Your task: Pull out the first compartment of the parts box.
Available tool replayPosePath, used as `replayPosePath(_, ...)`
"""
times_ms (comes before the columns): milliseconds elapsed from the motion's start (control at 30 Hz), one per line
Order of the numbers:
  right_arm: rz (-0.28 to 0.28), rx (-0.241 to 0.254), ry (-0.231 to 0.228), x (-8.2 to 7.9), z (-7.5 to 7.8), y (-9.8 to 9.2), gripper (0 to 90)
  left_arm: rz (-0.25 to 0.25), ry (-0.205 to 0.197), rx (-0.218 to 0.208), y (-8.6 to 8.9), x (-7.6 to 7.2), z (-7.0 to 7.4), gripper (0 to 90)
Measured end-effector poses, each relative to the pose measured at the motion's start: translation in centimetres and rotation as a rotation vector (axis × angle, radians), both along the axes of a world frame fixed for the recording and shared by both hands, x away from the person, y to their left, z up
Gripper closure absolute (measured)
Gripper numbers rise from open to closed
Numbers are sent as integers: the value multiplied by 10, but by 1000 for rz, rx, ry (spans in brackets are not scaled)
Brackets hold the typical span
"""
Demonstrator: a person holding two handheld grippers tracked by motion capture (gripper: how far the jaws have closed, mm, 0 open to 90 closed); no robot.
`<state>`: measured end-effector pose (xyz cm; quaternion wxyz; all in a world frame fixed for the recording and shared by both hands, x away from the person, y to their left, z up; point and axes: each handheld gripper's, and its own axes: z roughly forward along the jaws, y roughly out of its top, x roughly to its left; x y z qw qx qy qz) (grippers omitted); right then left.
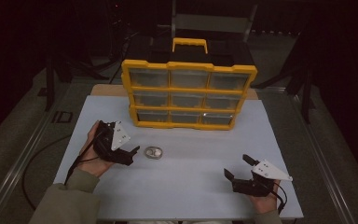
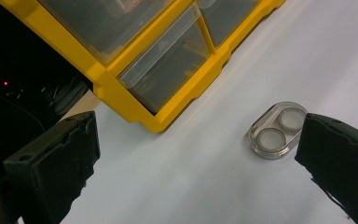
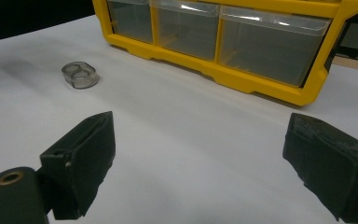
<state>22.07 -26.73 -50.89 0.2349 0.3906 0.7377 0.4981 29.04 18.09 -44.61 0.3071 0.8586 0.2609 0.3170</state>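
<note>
A small clear oval case with two round wells lies flat on the white tabletop, in front of a yellow organizer with clear drawers. My left gripper rests open just left of the case, nothing between its jaws. In the left gripper view the case sits close to the right jaw, and the left gripper is wide open. My right gripper stands open near the front right, well away from the case. In its own view the right gripper holds nothing.
The organizer stands upright at the back of the table with all drawers shut and a yellow handle on top. Its lower corner is close to my left gripper. Dark floor and stands surround the table.
</note>
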Motion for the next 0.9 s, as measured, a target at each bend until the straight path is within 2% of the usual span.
replayPosePath(367, 2, -3, -2, 0, 0, 0, 96, -9, -3, 31, -7, 5, -2, 3)
replayPosePath(900, 5, -6, 0, 0, 0, 1, 97, -54, -32, 116, -30, 12, -4, 3)
